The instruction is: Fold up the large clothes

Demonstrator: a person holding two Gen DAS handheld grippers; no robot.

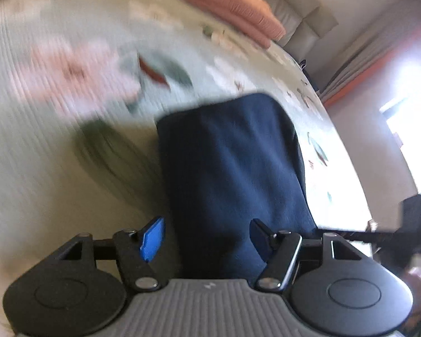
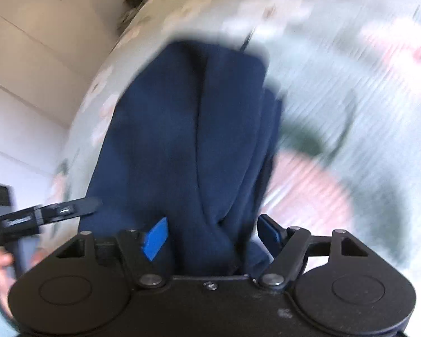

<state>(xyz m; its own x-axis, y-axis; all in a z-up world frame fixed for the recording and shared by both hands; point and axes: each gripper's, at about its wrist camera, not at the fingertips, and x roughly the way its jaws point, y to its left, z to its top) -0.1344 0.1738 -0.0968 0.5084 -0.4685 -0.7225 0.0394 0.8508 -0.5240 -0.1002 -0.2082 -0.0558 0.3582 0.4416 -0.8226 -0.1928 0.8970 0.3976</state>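
Observation:
A dark navy garment [image 1: 230, 168] hangs folded over between both grippers above a floral bedspread [image 1: 56, 140]. My left gripper [image 1: 207, 238] has its blue-padded fingers on either side of the navy cloth and grips its near edge. My right gripper [image 2: 213, 236] grips a bunched fold of the same garment [image 2: 188, 129] in the same way. The left gripper's finger [image 2: 56, 212] shows at the left edge of the right wrist view. The right gripper [image 1: 412, 216] shows at the right edge of the left wrist view.
The pale green bedspread with pink flowers [image 2: 350, 98] is motion-blurred. A pink pillow [image 1: 233, 8] lies at the bed's far end by a beige headboard [image 1: 294, 5]. A white wardrobe [image 2: 28, 42] stands beyond the bed. A bright window [image 1: 407, 129] is at right.

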